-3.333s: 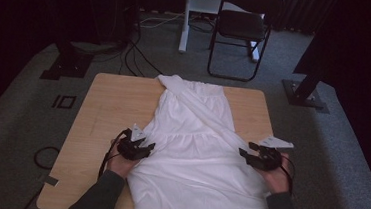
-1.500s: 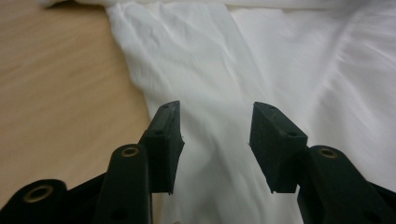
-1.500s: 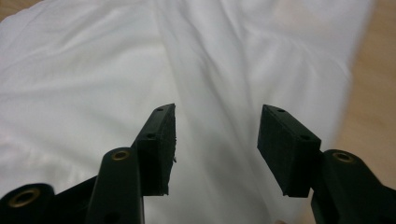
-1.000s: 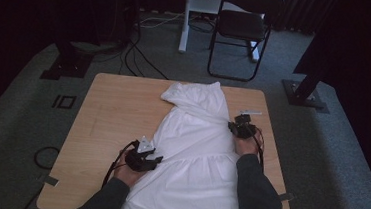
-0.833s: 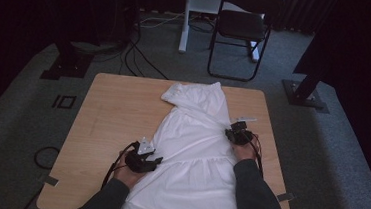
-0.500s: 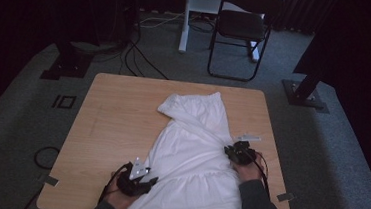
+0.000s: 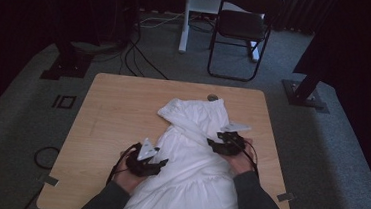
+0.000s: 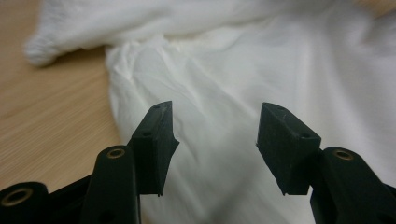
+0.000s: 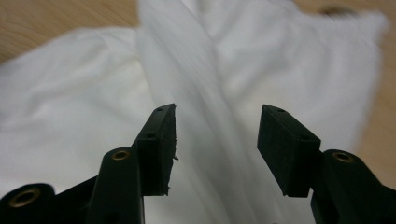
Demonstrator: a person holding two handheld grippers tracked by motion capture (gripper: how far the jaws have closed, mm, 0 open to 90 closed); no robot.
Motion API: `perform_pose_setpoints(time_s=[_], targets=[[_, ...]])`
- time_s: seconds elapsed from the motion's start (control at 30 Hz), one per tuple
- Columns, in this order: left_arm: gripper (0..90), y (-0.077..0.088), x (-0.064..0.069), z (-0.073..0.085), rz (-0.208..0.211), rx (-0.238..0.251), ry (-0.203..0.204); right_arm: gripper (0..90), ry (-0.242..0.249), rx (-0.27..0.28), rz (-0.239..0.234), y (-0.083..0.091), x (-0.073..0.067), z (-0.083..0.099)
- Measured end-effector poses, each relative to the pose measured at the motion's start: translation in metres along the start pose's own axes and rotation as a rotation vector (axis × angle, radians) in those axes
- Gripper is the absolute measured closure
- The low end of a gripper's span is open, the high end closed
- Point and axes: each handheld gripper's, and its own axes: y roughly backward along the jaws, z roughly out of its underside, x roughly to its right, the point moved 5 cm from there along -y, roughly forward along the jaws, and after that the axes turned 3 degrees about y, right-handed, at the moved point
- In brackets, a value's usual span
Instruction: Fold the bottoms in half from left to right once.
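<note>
On grey carpet, a pale wooden table [image 7: 118,109] is bearing a crumpled white cloth garment [image 7: 195,150], now folded nearer than before; the left gripper [image 7: 156,161] and right gripper [image 7: 214,144], jaws just opening, are standing spread, pinching nothing.

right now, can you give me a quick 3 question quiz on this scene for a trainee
1. True or false: the white garment lies wholly on the wooden table.
2. Which gripper's jaws stand apart, pinching no cloth: A left gripper, B right gripper, C both?
3. What stands on the floor beyond the table's far edge?

Key:
1. False, its near end hangs over the near edge.
2. C
3. A black folding chair.
</note>
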Motion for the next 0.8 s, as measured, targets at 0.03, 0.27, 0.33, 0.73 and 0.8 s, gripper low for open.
perform_pose_setpoints(time_s=[0.03, 0.27, 0.33, 0.73, 0.8], targets=[[46.1, -0.014, -0.002, 0.001, -0.003, -0.025, 0.004, 45.5, 0.024, -0.006, -0.012, -0.009, -0.005, -0.008], [46.3, -0.042, -0.005, 0.015, 0.02, -0.05, 0.048, 54.3, 0.159, -0.125, 0.003, -0.071, -0.022, -0.021], [46.3, -0.041, -0.004, 0.016, 0.016, -0.051, 0.048, 75.3, 0.144, -0.128, 0.04, -0.071, -0.011, -0.023], [46.3, -0.033, 0.011, 0.023, 0.027, -0.047, 0.038, 83.2, -0.208, -0.09, 0.137, -0.038, 0.072, 0.023], [46.4, -0.028, 0.017, 0.026, 0.031, -0.048, 0.033, 82.3, -0.234, -0.113, 0.126, -0.042, 0.069, 0.034]])
